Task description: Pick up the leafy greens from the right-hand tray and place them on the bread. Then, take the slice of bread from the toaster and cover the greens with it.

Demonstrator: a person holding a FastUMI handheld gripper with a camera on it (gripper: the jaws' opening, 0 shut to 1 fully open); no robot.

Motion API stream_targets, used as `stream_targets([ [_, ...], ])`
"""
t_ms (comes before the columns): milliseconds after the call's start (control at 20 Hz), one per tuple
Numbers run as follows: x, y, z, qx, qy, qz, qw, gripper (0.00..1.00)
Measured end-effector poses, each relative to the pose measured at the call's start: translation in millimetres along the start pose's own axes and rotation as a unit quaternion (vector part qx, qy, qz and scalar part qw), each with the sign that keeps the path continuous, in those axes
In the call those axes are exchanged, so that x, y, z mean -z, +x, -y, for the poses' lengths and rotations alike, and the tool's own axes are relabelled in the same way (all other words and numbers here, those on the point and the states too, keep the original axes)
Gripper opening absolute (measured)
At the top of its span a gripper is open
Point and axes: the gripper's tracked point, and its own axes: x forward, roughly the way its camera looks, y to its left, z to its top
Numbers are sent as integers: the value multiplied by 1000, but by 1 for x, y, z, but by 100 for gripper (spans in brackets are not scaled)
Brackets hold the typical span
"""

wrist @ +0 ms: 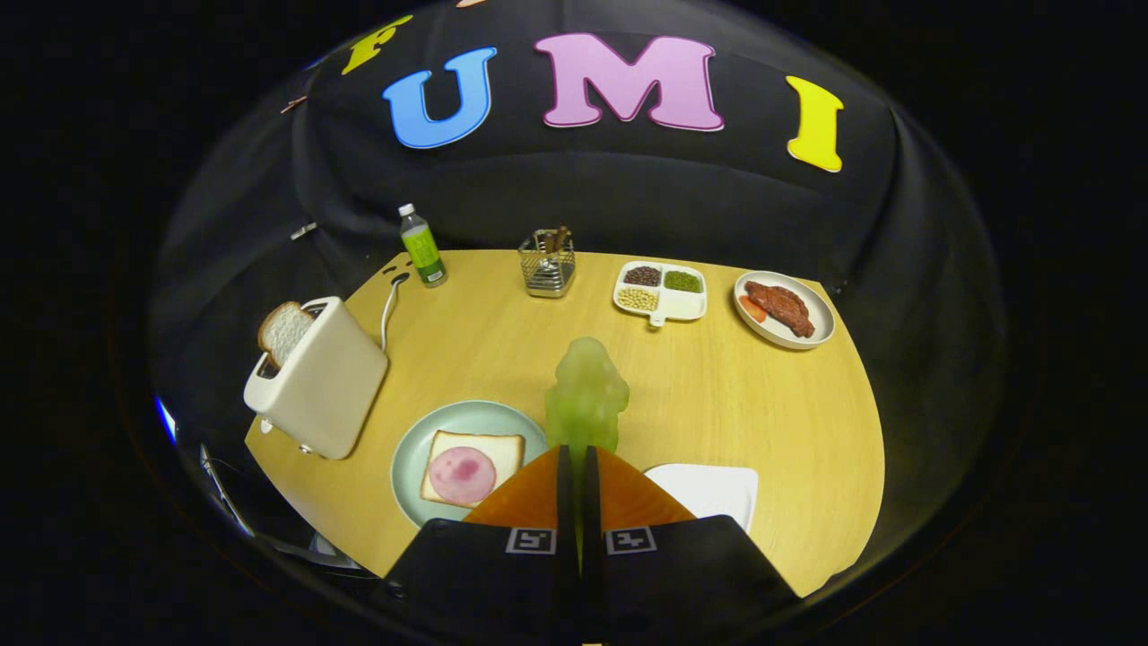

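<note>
Green leafy greens (587, 395), gripper (578, 458) clamped

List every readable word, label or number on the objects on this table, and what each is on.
None can be read.
Bottle: green label, print too small and blurred.
Hand-held gripper, shut on the leafy greens: two square coded markers, patterns without words.
Toaster, plates and trays: no text seen.

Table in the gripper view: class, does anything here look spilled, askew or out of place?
Nothing stands out. The toaster is upright with a bread slice in its slot, the plate of bread and ham is tidy, and the gripper is shut on the leafy greens.
</note>
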Motion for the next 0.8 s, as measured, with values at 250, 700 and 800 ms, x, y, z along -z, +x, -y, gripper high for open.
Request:
stream_targets([
  [250,7,10,-46,-27,-17,-10,999,5],
  [700,40,44,-105,-62,-52,-65,995,7],
  [800,45,51,-107,-56,-59,-73,994,8],
])
